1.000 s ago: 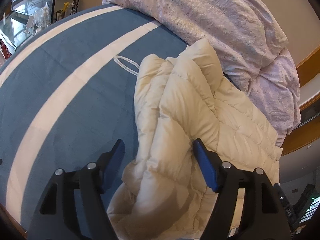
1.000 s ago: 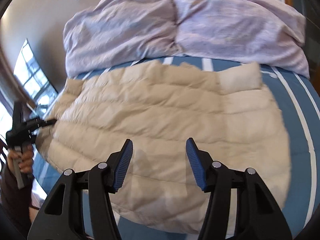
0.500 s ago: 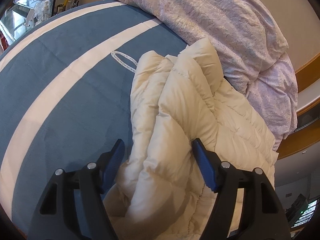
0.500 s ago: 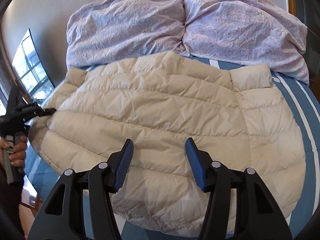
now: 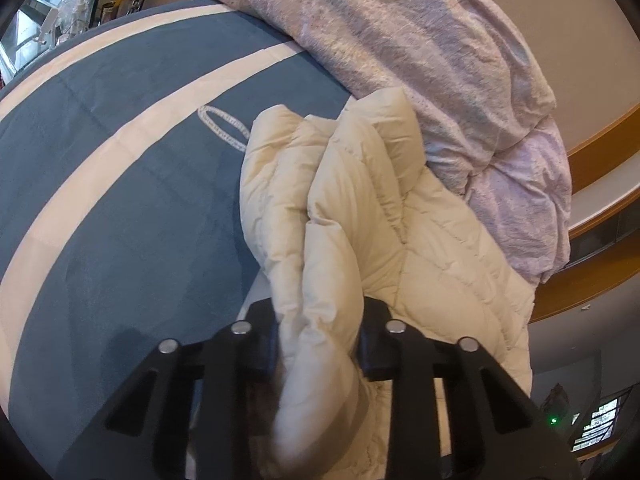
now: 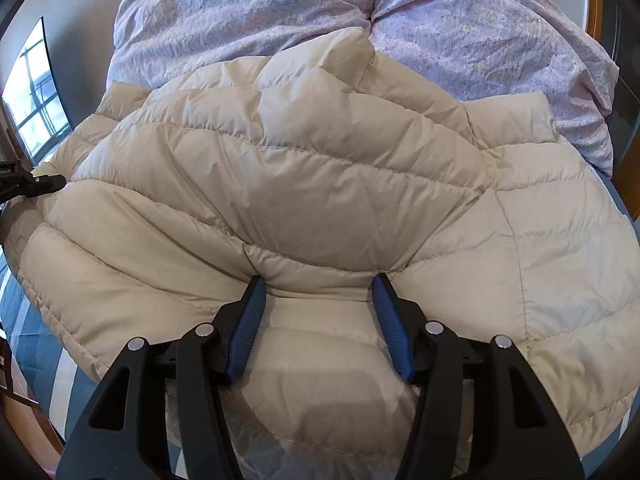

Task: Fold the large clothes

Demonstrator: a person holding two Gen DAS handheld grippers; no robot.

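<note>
Cream jacket (image 6: 320,184) on bed (image 5: 120,200): left gripper (image 5: 318,344) apparently clamps a fold; right gripper (image 6: 318,304) fingers spread, pressing fabric.

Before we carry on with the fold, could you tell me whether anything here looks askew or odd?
Nothing is damaged or spilled. The cream puffer jacket lies bunched rather than flat, its far edge riding up onto the rumpled lilac duvet. The left gripper pinches one end; the right gripper presses in, open.

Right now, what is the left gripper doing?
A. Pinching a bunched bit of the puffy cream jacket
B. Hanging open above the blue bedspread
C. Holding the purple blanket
A: the left gripper has its fingers closed on a bunched fold of the cream jacket, not the blanket or bedspread.
</note>
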